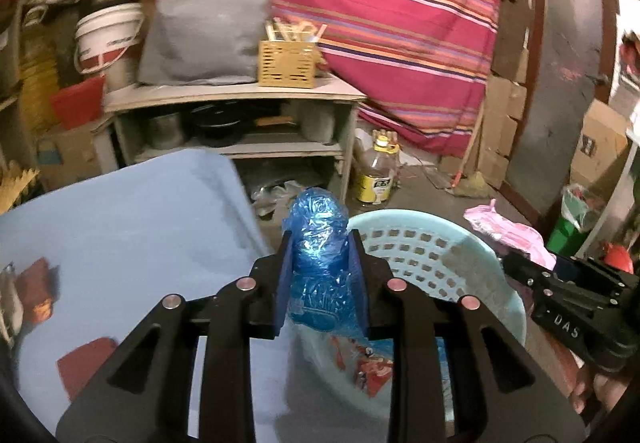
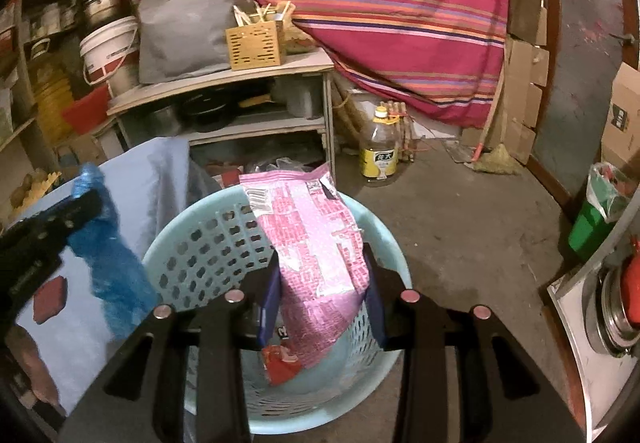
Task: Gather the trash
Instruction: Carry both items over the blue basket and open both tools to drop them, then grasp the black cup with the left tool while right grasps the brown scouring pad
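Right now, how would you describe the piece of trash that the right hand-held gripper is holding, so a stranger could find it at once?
Find the round pale-blue perforated plastic basket on the floor. Above it, the right hand-held gripper pinches a flat pink printed plastic wrapper. The crumpled blue plastic bag nearby hangs from the left hand-held gripper.

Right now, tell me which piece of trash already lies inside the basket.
The red wrapper on the bottom of the light blue basket. The pink wrapper and the blue plastic bag are each clamped in a gripper.
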